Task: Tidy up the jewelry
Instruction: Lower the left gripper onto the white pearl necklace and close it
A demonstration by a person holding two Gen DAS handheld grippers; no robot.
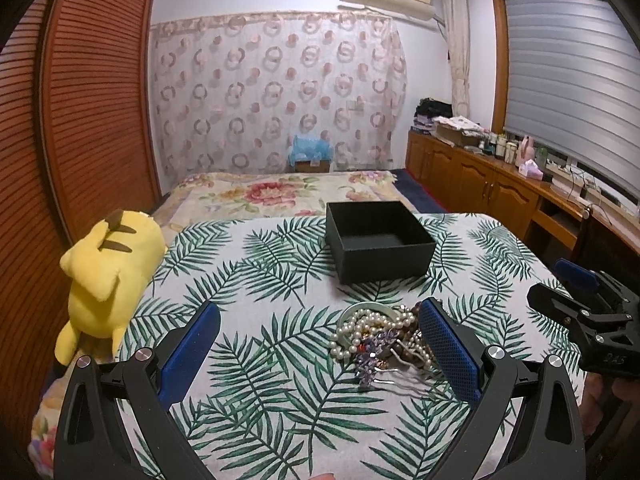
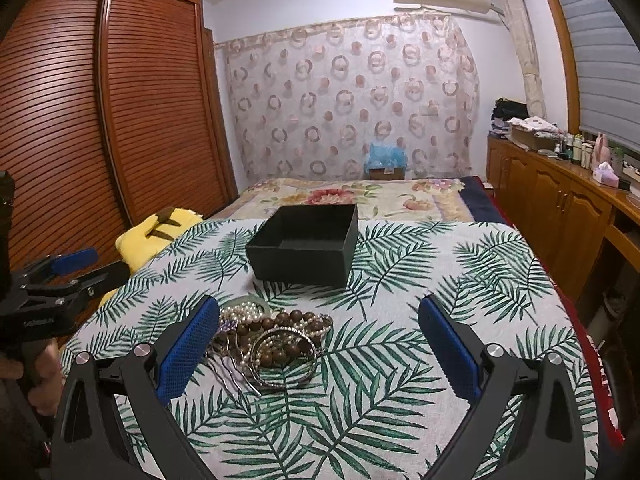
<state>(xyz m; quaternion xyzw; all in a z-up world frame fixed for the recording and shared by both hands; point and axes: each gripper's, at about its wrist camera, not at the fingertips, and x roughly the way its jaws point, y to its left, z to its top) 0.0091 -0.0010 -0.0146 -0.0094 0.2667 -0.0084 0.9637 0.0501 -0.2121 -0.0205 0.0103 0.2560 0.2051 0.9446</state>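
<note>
A tangled pile of jewelry lies on the leaf-print cloth: a pearl necklace, a pale green bangle, brown wooden beads, a purple hairpin. In the right wrist view the pile shows brown beads and a silver bangle. An open, empty black box stands just beyond it, also in the right wrist view. My left gripper is open above the cloth, the pile near its right finger. My right gripper is open, the pile near its left finger. Each gripper shows at the other view's edge.
A yellow plush toy lies at the cloth's left edge. A floral bedspread stretches behind the box. A wooden wardrobe is on the left, wooden cabinets with bottles on the right.
</note>
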